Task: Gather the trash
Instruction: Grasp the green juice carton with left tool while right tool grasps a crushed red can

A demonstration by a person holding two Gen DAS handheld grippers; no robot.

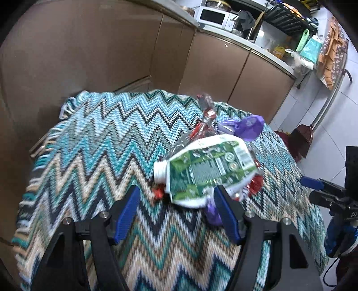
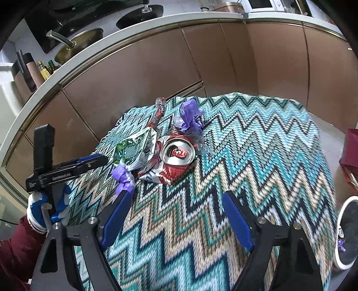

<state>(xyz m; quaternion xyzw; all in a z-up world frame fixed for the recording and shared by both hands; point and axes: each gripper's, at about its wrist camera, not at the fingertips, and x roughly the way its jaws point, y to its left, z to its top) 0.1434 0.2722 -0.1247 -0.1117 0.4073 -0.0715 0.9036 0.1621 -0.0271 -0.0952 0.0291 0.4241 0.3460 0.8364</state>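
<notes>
Trash pile on the zigzag cloth [image 1: 89,156]

Both grippers, left [image 1: 176,199] and right [image 2: 176,201], are spread wide and hold nothing; green carton [image 1: 208,170] lies beside, perhaps touching, crushed can [image 2: 176,156].

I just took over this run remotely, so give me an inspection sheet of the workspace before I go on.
Surface: zigzag knit cloth covers the table.
Job's things: flattened green carton, crushed red can, purple wrappers, clear crumpled plastic, all piled together; none held.
Clutter: nothing seen apart from the pile.
Grippers: left gripper open, near the carton; right gripper open, short of the can.
Cables: a thin dark cable hangs below the right hand.
Surroundings: brown cabinets, microwave, pan on the counter, white-rimmed bin at the right edge.
</notes>
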